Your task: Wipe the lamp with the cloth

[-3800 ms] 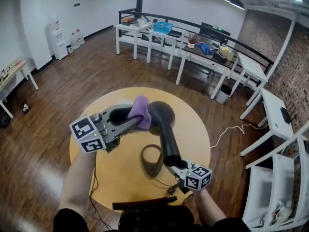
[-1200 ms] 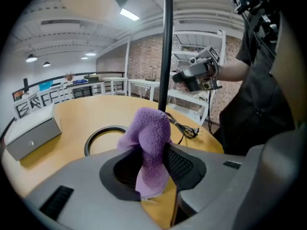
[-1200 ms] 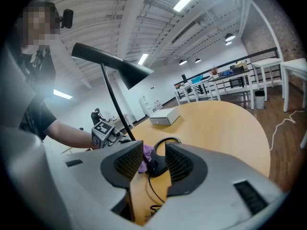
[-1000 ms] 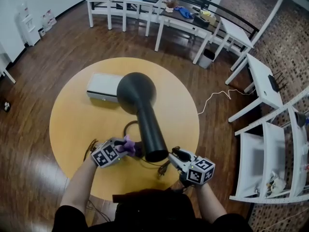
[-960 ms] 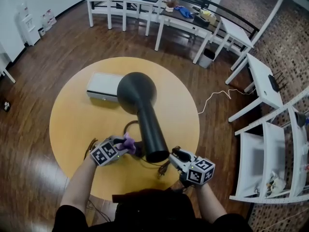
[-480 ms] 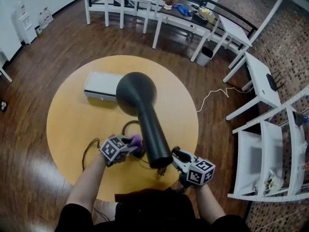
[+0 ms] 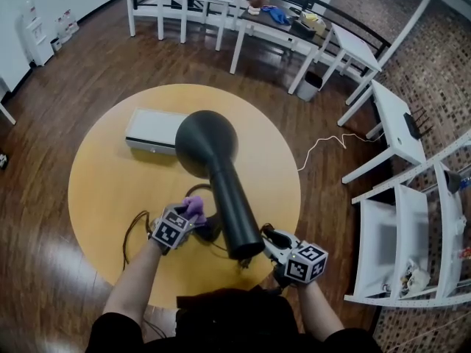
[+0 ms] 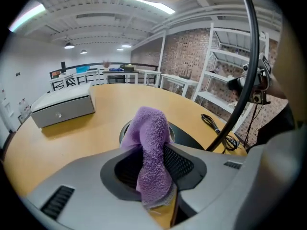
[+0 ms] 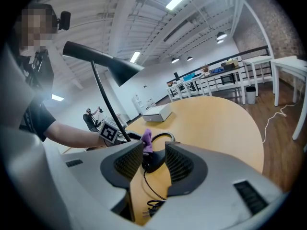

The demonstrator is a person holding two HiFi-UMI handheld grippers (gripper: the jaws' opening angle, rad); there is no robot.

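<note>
The black lamp's cone shade [image 7: 206, 142] rises over the round wooden table [image 7: 103, 190]; its neck [image 7: 235, 215] runs toward me. My left gripper [image 7: 197, 219] is shut on the purple cloth [image 7: 194, 207], low beside the lamp's ring-shaped base [image 7: 210, 230]. In the left gripper view the cloth [image 8: 151, 143] hangs pinched between the jaws, with the base ring [image 8: 184, 138] just behind and the thin stem [image 8: 249, 71] at right. My right gripper [image 7: 266, 235] stands open near the table's front edge with nothing between its jaws; its view shows the base [image 9: 154, 159] farther ahead.
A flat white box [image 7: 151, 131] lies on the table's far left. The lamp's cord loops on the table by my left hand [image 7: 136, 226] and ends in a plug [image 9: 151, 207] under my right gripper. White tables and shelves stand beyond the table.
My left gripper has come down with the cloth from the lamp's shade to its base. Over the last second it shifted slightly and rolled there. The right gripper has stayed still.
</note>
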